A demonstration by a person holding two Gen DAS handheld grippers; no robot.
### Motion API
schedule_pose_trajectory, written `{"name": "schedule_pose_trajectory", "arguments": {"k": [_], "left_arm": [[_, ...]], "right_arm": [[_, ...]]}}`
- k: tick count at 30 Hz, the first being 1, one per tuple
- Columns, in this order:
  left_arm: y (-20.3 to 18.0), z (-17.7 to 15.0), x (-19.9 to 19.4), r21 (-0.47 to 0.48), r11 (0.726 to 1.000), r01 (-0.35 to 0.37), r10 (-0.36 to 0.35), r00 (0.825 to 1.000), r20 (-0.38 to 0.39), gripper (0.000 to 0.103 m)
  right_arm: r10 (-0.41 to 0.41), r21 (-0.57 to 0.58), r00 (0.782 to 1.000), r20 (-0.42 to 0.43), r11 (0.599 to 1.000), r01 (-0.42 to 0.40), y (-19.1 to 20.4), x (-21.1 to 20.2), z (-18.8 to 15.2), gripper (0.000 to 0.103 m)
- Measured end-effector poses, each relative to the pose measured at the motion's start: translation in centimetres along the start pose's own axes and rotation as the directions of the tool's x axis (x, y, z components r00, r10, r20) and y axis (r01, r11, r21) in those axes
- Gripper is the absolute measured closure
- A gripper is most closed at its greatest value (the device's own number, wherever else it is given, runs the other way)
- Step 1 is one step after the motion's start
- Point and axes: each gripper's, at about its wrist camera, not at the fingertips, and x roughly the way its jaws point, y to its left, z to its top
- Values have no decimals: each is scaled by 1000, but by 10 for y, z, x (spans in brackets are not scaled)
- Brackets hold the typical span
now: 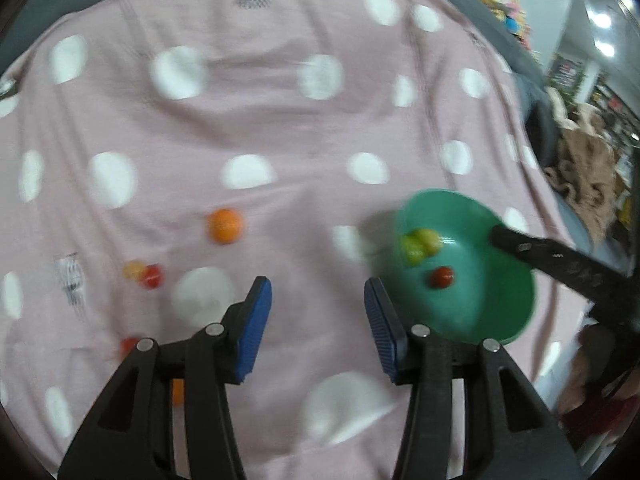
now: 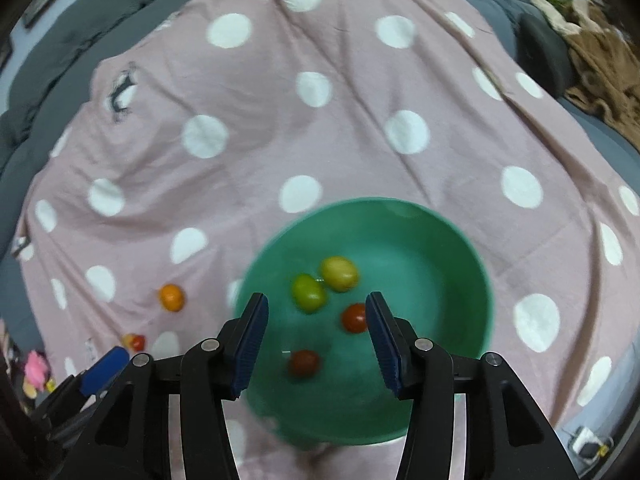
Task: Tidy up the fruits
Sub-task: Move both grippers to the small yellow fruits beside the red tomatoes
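- The green bowl (image 2: pixel 440 248), smooth and round, is sitting on a pink polka-dot blanket (image 2: pixel 340 100), holding four small glossy fruits.
- The right gripper (image 2: pixel 316 336) is hovering over the bowl, released and empty.
- The left gripper (image 1: pixel 318 324) is also spread and empty, left of the bowl.
- The round orange (image 1: pixel 225 226) is lying farther left of the bowl, nearest the left gripper.
- Small red and yellow fruits (image 1: pixel 144 274) are resting beyond the orange.

Open pink blanket (image 1: pixel 248 128) left of the green bowl (image 1: pixel 480 308), only scattered small fruits (image 1: pixel 225 226) there.
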Motion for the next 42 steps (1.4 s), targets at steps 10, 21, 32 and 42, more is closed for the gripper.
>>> {"name": "schedule_pose_trajectory", "arguments": {"k": [10,21,32,42], "left_arm": [[106,-30,-25,-163,977,-134,136,991,-3,57],[153,-26,-6,-266,953,-142,137,990,-36,69],[166,12,40,-224,957,-183,161,981,-111,80],[176,26,89,-210,958,-195,158,971,-181,81]], "right_arm": [[226,-110,970,-85,966,-235,77,7,-16,52],[279,-176,898,-340,919,-352,157,72,-63,54],[312,-24,771,-555,920,-390,174,137,-101,73],[233,-88,780,-581,935,-345,190,143,-113,76]]}}
